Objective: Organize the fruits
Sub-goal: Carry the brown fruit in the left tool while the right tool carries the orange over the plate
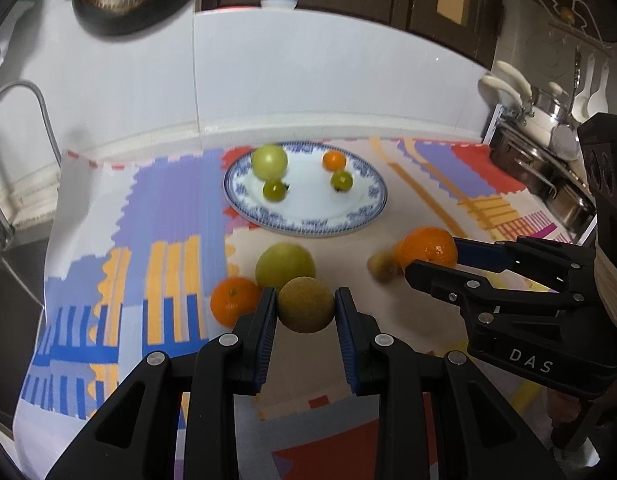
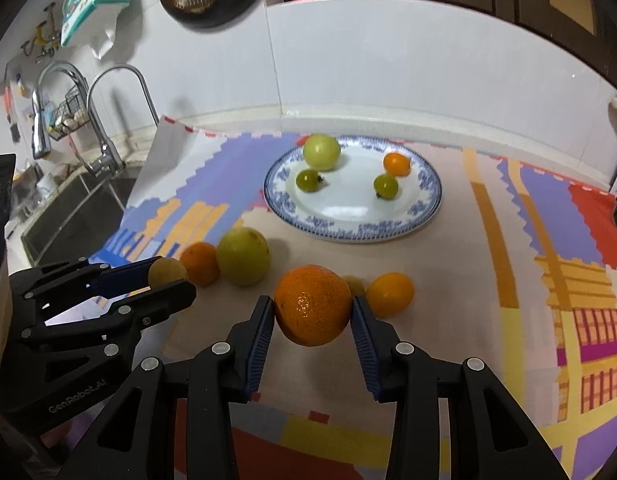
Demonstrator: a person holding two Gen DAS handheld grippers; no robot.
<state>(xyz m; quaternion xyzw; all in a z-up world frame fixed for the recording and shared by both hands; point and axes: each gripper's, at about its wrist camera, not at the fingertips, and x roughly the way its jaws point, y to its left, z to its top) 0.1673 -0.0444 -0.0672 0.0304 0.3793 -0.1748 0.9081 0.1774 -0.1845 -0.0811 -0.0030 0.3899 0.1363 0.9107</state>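
Partly, your view is getting blocked: in the right wrist view a small fruit (image 2: pixel 354 285) is hiding behind the big orange (image 2: pixel 313 305), showing only a sliver, and in the left wrist view that same small fruit is smearing into a blur beside it. The sink (image 2: pixel 74 216) at the left edge is getting cut off by the lens rim.

You are holding a small yellow-brown fruit (image 1: pixel 305 305) in your left gripper (image 1: pixel 305 310), its blue pads pressing on both sides, with the fruit sitting right at the fingertips. Just beyond it, on the patterned mat (image 1: pixel 164 216) covering the desk, a green apple (image 1: pixel 285 266) and a small orange (image 1: pixel 234 301) are lying side by side, touching or nearly so.

You are clamping the big orange in your right gripper (image 2: pixel 313 316), pads against its left and right flanks. A yellow-orange fruit (image 2: pixel 389 294) is resting on the mat just to its right.

Farther back, the blue-rimmed plate (image 2: pixel 348 236) is carrying a pale green apple (image 2: pixel 321 152), two small green fruits (image 2: pixel 307 181) and a small orange one (image 2: pixel 396 164), all well apart from both grippers.
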